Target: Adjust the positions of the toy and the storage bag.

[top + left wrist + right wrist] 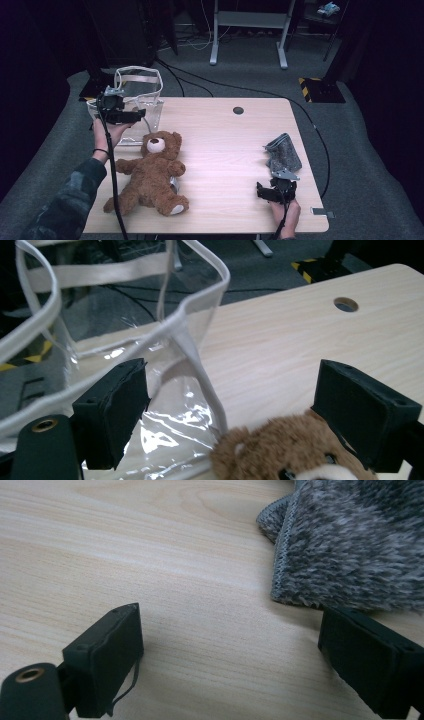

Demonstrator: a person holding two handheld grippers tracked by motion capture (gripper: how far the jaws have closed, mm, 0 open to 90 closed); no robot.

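While left gripper (227, 410) is hovering open w/ nothing held, it's needing to pinch clear bag (142, 97) rim; right gripper (235, 660) is idling open nr grey cloth (350, 540).

Soft plush, clear plastic and pale wood

The teddy bear (151, 172) has brown, fluffy plush. The tote bag (125, 340) is glossy, transparent plastic with white cloth trim, wrinkled near the bottom. The grey cloth (360, 540) looks fuzzy and rough. The table (225, 150) is smooth, matt, light wood.
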